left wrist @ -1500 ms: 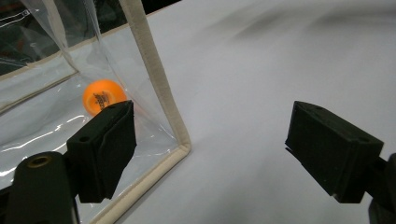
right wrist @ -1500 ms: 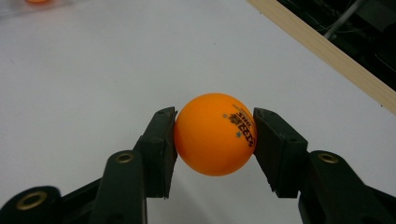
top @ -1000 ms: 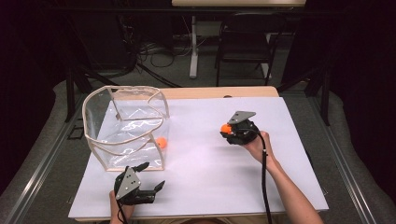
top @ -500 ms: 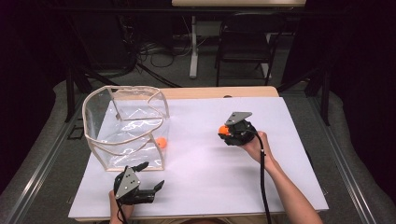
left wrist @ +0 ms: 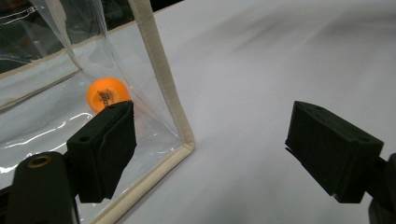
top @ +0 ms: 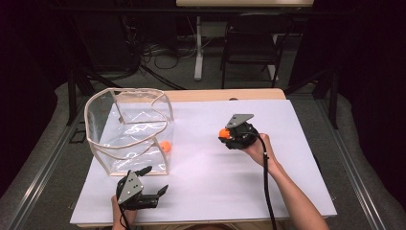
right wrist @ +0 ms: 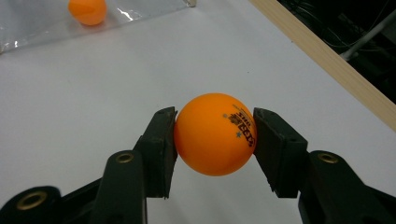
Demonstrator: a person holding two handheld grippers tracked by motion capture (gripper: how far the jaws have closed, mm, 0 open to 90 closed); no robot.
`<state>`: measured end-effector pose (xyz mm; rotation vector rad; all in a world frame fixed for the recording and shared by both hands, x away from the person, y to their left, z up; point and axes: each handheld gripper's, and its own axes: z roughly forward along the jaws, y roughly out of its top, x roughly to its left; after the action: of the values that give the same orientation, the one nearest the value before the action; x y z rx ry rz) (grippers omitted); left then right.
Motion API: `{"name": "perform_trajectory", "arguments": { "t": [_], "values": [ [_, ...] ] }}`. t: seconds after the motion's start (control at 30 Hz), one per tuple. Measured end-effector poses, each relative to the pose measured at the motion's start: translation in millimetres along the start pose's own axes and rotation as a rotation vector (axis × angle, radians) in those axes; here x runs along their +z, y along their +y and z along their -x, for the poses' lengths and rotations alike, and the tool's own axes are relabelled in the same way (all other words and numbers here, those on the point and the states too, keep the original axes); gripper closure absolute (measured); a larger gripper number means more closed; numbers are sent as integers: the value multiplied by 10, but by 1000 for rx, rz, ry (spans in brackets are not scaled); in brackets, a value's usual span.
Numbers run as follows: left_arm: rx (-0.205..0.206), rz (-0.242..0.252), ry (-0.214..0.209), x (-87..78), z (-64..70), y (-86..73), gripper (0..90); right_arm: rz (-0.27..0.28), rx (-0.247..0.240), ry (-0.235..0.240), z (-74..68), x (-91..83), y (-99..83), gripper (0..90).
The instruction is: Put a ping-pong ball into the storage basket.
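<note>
Right tool (right wrist: 215,135), centre of the right gripper view: pinching 1 orange ball (right wrist: 215,134) across its widest part, 1 black pad on each side, printed logo turned to the right. Same right tool (top: 229,134) just right of centre in the high view, ball (top: 223,133) as an orange spot at its left tip, above the white worktop (top: 287,158).

Left tool (left wrist: 210,149), in the left gripper view: spread wide, gripping nothing, left pad close against the cream-edged corner of the clear bag (left wrist: 163,88). Low left in the high view, left tool (top: 152,181) just below that bag (top: 129,129).

2nd orange ball (left wrist: 107,94) already inside the bag, lying on its clear floor near the lower right corner.

Likely step in hand: carrying the held ball to the bag's open top. Best done with steady pressure on the pinch, a lift well clear of the cream rim, and release only once past the rim and low inside, to limit bouncing. Left tool well placed for steadying the bag's near corner if the soft wall sags.

Hard to judge: whether the held ball touches the worktop or hangs just above it. Bag walls glare-streaked, so the far rim is faint.
</note>
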<state>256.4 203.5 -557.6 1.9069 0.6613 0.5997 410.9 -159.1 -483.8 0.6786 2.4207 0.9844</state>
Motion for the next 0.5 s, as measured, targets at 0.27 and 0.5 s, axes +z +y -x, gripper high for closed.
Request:
{"name": "perform_trajectory", "arguments": {
  "t": [0.27,0.5],
  "values": [
    [0,1,-3,4,-3,-1,159,-1,-10,14,-33,10,33,509],
    [-1,2,-2,3,-2,-2,159,13,-10,25,-48,-6,75,509]
  ]
}}
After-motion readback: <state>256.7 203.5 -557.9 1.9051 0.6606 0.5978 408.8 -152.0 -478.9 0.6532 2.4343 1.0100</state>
